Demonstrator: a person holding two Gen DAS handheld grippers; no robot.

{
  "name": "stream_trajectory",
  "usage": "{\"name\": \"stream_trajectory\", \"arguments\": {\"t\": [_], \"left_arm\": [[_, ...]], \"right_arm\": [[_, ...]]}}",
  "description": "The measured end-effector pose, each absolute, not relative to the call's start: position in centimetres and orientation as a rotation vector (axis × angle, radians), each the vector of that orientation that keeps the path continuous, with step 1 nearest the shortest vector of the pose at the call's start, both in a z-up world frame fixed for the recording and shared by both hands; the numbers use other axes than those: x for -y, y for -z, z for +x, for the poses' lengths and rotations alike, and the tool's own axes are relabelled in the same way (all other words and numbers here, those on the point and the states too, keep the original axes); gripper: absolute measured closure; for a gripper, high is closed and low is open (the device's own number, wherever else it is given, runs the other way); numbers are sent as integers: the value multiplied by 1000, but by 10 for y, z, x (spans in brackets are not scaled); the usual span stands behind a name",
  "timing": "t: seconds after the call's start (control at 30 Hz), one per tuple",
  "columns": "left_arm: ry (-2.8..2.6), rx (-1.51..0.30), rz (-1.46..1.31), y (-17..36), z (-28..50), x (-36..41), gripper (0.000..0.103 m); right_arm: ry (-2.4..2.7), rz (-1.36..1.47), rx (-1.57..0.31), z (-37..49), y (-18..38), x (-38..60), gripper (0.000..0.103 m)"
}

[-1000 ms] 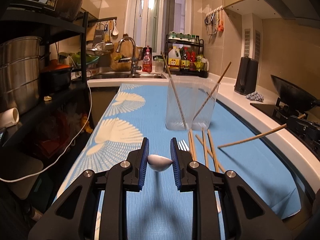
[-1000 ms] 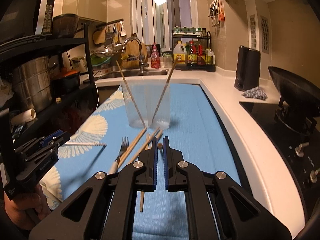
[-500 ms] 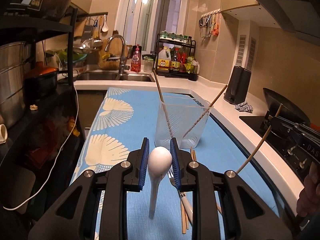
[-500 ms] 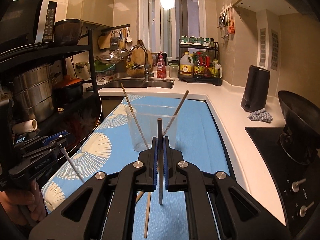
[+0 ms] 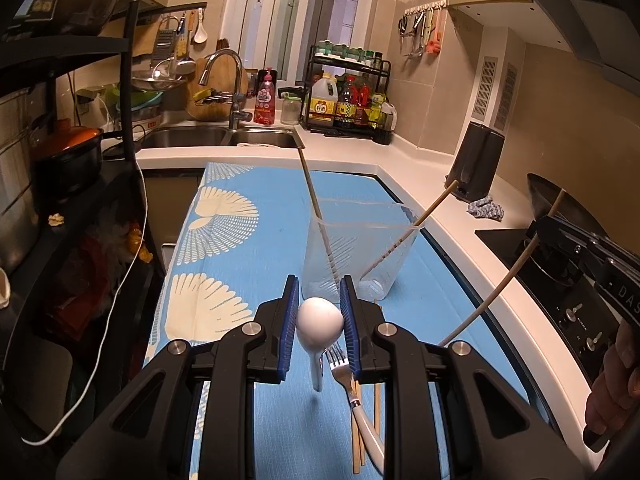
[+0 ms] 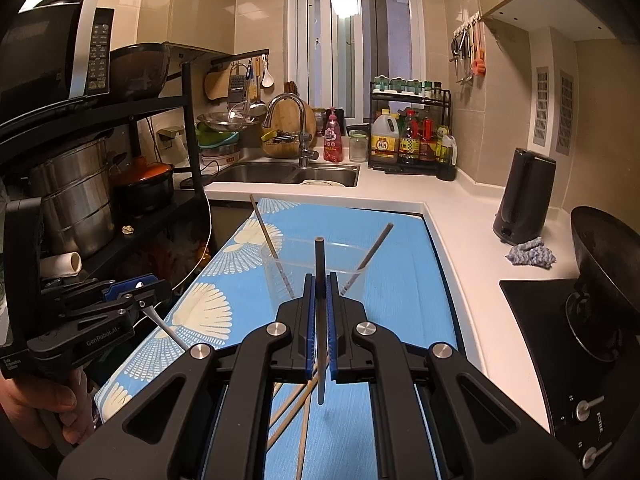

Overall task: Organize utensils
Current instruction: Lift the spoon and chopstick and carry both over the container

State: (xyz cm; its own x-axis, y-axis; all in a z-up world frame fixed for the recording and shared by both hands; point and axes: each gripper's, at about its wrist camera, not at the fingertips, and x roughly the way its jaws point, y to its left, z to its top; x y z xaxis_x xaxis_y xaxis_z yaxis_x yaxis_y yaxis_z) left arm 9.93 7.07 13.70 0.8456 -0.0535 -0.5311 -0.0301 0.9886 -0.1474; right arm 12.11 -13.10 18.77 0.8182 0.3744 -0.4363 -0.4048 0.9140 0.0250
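Left gripper [image 5: 319,322] raised, clenching white spoon [image 5: 319,326], right gripper [image 6: 319,322] clamping upright chopstick [image 6: 319,312]

My left gripper [image 5: 319,322] sits low in the centre of the frame, its blue pads clamped on the bowl of a white spoon [image 5: 319,322] whose handle hangs down above the blue cloth [image 5: 248,240]. Just above it stands the clear container [image 5: 360,252] with two chopsticks [image 5: 310,184] leaning out of it. A fork [image 5: 344,376] and more chopsticks lie on the cloth at lower centre. At the right edge my right gripper [image 5: 560,232] grips a single chopstick [image 5: 496,288], angled down to the left.
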Motion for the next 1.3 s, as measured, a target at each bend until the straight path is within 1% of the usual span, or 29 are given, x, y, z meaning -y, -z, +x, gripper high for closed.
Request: {"name": "stream_trajectory", "arguments": {"t": [0.33,0.63,0.77,0.93,1.1,1.3], "left_arm": [[33,-583,-141,-159,123,-68,82],[69,-571,-159,-209,157,-74,82],[85,-527,-151,-241,182,-70,82],[101,-469,-161,-262,213,-65,82],[117,-459,-156,-254,246,-61,82],[131,-562,-128,-209,286,-54,82]], "right_arm": [[-437,-51,-457,150,-205,126,98],[-475,-31,-396,171,-254,125,98],[-477,-21,-353,189,-278,122,98],[-460,1,-321,214,-293,119,98],[-441,-2,-330,240,-280,109,98],[-430,-19,-413,272,-232,101,98]]}}
